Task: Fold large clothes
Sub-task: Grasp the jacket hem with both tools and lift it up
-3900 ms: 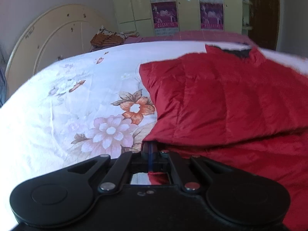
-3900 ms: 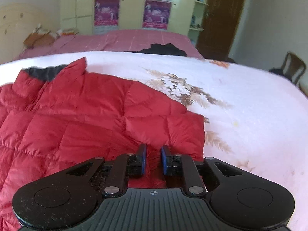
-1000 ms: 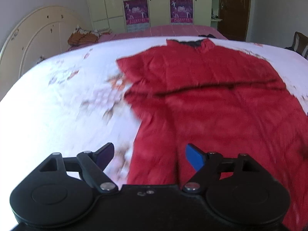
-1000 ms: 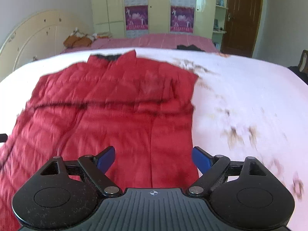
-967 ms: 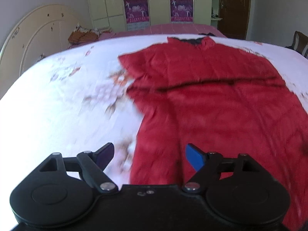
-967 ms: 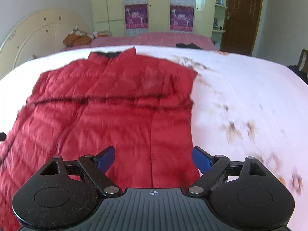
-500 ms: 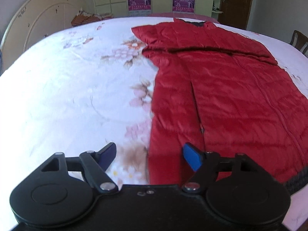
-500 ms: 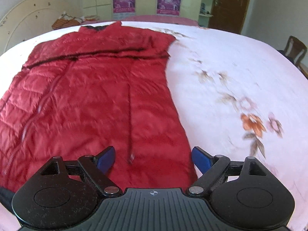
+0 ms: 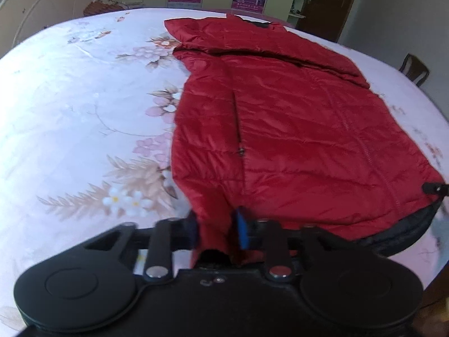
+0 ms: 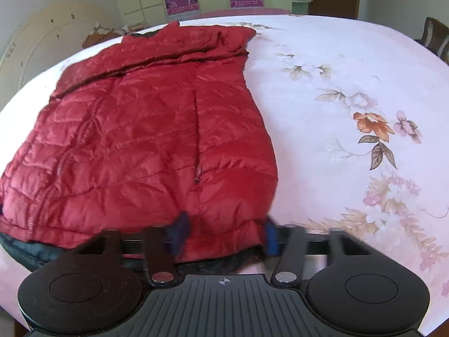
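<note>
Red quilted jacket (image 9: 280,129), flat, sleeves folded in

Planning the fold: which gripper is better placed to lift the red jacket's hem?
Left, probably: both have just been closing over the hem, the left gripper pinches the red down jacket, the right gripper gapes wider.

The quilted down coat (image 9: 294,129) is deep red with a dark lining at its hem. The bedsheet (image 10: 350,90) is pale white-pink, printed with pink, orange and tan flowers.
</note>
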Action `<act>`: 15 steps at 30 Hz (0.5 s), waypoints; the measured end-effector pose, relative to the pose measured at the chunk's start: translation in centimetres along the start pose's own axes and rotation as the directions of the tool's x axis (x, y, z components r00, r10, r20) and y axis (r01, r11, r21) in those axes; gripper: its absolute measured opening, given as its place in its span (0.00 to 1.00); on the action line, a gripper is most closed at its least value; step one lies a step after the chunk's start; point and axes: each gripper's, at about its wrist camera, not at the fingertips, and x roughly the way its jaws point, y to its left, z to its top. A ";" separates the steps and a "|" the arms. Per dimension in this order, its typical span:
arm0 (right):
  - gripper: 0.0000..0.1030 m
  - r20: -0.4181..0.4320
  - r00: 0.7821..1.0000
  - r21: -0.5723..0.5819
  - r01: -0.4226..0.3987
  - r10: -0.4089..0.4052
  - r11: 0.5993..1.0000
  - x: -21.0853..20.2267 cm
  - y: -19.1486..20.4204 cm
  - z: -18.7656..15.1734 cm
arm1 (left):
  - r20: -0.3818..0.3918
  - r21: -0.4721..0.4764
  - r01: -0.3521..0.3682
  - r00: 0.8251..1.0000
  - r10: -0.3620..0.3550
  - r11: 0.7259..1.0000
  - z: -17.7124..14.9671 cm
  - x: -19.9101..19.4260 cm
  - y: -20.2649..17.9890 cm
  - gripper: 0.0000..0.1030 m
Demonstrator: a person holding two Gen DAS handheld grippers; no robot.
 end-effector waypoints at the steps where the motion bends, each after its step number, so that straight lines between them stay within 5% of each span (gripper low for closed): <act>1: 0.18 0.000 1.000 0.013 -0.010 0.010 1.000 -0.1 0.0 0.1 | 0.005 -0.009 0.010 1.000 -0.010 1.000 0.1 -0.1 -0.1 0.12; 8: 0.09 0.071 0.997 0.015 -0.034 0.033 0.999 -2.3 0.6 2.1 | 0.118 -0.048 0.058 0.992 -0.052 0.997 1.9 -2.4 -0.3 0.08; 15: 0.09 0.221 0.974 0.002 -0.049 0.047 0.999 -4.2 1.7 8.0 | 0.271 -0.047 0.084 0.960 -0.068 0.995 7.2 -4.4 -0.6 0.08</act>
